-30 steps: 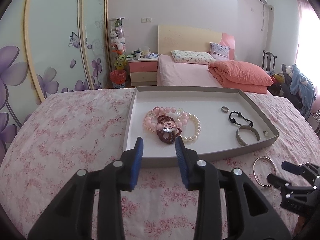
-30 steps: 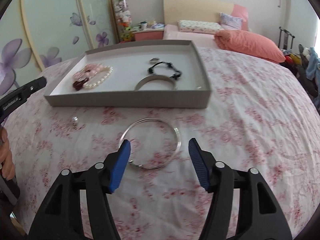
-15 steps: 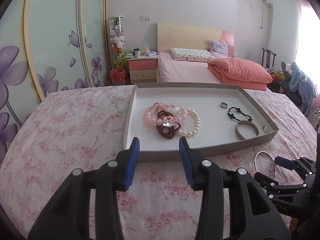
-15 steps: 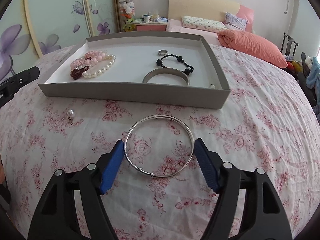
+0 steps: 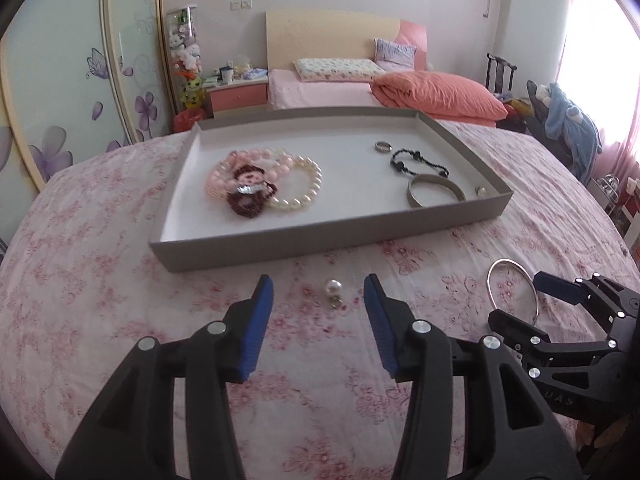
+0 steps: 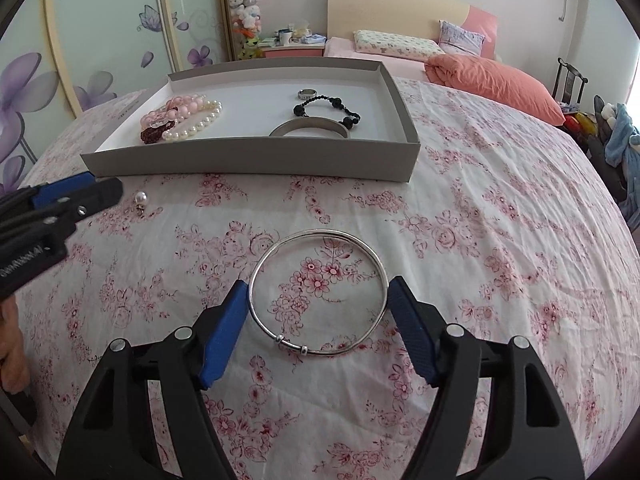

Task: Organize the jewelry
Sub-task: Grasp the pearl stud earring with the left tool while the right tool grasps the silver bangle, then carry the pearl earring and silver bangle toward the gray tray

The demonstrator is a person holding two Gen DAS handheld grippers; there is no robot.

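A grey tray (image 5: 320, 236) (image 6: 248, 158) on the floral bedspread holds pink, dark red and pearl bracelets (image 5: 260, 184) (image 6: 180, 118), a ring (image 5: 383, 146), a black bead bracelet (image 5: 416, 162) and a silver cuff (image 5: 434, 190). A pearl earring (image 5: 333, 289) (image 6: 141, 199) lies on the cloth between the pads of my open left gripper (image 5: 318, 304). A thin silver bangle (image 6: 318, 292) (image 5: 512, 288) lies flat between the pads of my open right gripper (image 6: 316, 308), which also shows in the left wrist view (image 5: 524, 300). The pads are close to the bangle's sides.
The bedspread (image 6: 480, 240) slopes away at the right. Behind are a second bed with an orange quilt (image 5: 436, 94), a pink nightstand (image 5: 238, 94), wardrobe doors with purple flowers (image 5: 72, 80) and a chair with clothes (image 5: 568, 120).
My left gripper has pulled back from the tray and opened wider around the pearl earring. My right gripper has moved forward and down, so its pads flank the silver bangle.
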